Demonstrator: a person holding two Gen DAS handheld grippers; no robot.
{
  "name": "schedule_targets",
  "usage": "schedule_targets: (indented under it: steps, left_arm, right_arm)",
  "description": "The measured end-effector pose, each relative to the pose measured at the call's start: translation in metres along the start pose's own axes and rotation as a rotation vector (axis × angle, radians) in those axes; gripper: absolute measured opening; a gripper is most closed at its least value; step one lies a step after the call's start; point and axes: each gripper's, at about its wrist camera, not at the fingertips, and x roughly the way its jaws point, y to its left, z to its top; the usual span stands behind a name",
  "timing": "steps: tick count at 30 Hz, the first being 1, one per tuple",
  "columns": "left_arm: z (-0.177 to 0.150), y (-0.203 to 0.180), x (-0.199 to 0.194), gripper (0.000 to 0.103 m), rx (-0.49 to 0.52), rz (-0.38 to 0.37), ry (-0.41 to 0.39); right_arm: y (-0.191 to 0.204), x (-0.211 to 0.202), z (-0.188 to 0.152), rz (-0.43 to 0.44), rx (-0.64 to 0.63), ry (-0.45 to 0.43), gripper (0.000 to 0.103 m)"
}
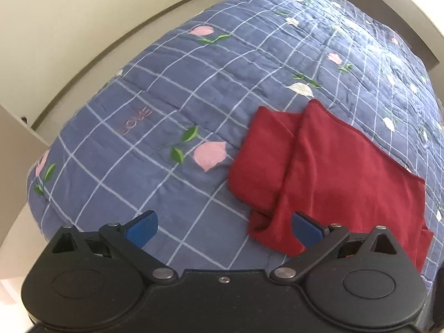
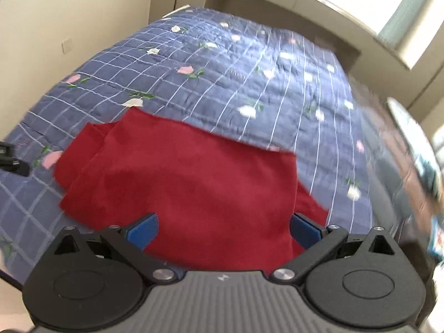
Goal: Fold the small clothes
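Observation:
A dark red garment lies folded over itself on a blue checked quilt. In the left wrist view it sits to the right, and my left gripper is open and empty above the quilt, its right finger over the garment's near left corner. In the right wrist view the red garment fills the middle, and my right gripper is open and empty just above its near edge. The view is blurred on the right.
The quilt with pink and white flower prints covers a bed. Cream walls and floor lie past its left edge. The left gripper's tip shows at the left edge of the right wrist view. A window is at the upper right.

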Motion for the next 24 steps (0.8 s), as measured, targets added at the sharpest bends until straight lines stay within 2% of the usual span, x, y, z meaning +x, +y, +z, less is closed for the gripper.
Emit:
schedule_targets:
  steps: [3, 6, 10, 13, 18, 22, 24]
  left_arm:
    - [-0.004, 0.004, 0.004, 0.102, -0.013, -0.016, 0.007]
    - [-0.008, 0.001, 0.009, 0.102, -0.016, -0.034, -0.008]
    - [-0.013, -0.012, 0.028, 0.102, 0.042, -0.072, -0.018]
    - [-0.016, -0.021, 0.05, 0.102, 0.066, -0.055, -0.012]
    - [-0.014, -0.024, 0.085, 0.102, -0.025, -0.097, -0.025]
    - [-0.012, -0.026, 0.11, 0.102, -0.048, -0.084, -0.043]
    - [-0.012, -0.023, 0.12, 0.102, -0.074, -0.101, -0.042]
  right_arm:
    - [0.007, 0.021, 0.003, -0.043, -0.054, -0.079, 0.103]
    - [0.009, 0.046, -0.001, -0.054, -0.07, -0.117, 0.103]
    - [0.011, 0.088, -0.01, 0.017, -0.046, -0.089, 0.103]
    - [0.012, 0.109, -0.019, 0.048, -0.026, -0.092, 0.103]
    - [0.013, 0.143, -0.037, 0.045, 0.029, -0.076, 0.103]
    - [0.012, 0.16, -0.048, 0.058, 0.11, -0.066, 0.103]
    - [0.015, 0.163, -0.053, 0.048, 0.128, -0.072, 0.103]
